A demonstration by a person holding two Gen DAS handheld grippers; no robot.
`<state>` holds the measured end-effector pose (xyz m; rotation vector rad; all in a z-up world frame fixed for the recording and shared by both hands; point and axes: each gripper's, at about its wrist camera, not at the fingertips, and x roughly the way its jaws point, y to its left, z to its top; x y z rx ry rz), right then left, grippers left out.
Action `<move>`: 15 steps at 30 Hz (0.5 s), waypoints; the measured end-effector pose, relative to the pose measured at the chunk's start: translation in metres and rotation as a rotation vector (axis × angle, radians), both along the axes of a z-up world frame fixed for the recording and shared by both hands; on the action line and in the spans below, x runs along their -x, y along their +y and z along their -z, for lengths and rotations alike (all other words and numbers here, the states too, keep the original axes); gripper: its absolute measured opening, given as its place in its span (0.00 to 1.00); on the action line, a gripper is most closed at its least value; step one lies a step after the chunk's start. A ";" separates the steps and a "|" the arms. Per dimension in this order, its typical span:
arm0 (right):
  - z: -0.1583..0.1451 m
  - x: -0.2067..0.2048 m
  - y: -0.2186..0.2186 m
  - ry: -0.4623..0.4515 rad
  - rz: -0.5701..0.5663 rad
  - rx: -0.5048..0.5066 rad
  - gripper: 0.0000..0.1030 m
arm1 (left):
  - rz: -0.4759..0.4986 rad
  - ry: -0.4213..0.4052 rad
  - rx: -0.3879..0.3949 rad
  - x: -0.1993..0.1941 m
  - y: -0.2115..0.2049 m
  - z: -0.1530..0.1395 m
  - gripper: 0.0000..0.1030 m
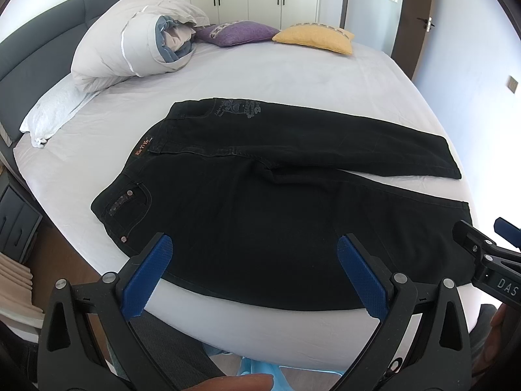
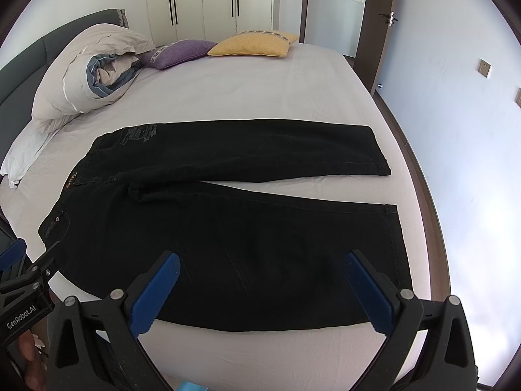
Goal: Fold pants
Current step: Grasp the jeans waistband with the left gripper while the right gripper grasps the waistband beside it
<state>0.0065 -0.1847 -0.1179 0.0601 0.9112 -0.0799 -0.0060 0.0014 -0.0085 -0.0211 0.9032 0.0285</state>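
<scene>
Nearest cam: left gripper (image 1: pixel 254 273), blue pads wide apart, nothing between them, held above near edge of the pants (image 1: pixel 260 202). Right gripper (image 2: pixel 263 288) likewise spread, holding nothing, over the near leg.

Count: 1 pr black pants, 2 grippers, 2 small cushions – 1 purple (image 2: pixel 179 52), 1 yellow (image 2: pixel 254 45) – 1 rolled duvet (image 2: pixel 88 75), 1 white pillow (image 1: pixel 53 110) under it.

Pants lie flat, unfolded, on near half of bed (image 2: pixel 247 91). Long axis runs left-right across both views: waistband at left, hems at right. 2 legs splayed in narrow V, sheet showing between them. Near leg reaches bed edge.

Surface: pale sheet, lightly creased. Dark padded headboard (image 1: pixel 35 39) at left. Rm: white wardrobe doors (image 2: pixel 208 0) at back, dark-framed door (image 2: pixel 379 16) right, pale wall, wood floor.
</scene>
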 end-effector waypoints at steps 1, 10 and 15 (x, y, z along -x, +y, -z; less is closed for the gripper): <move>0.000 -0.001 0.000 0.000 -0.002 0.001 1.00 | 0.002 0.002 0.004 -0.001 0.001 0.001 1.00; -0.005 -0.036 -0.005 -0.042 -0.195 -0.093 1.00 | 0.050 -0.009 0.063 -0.058 0.033 0.007 1.00; -0.021 -0.099 -0.004 -0.092 -0.385 -0.175 1.00 | 0.095 -0.037 0.100 -0.131 0.068 -0.004 1.00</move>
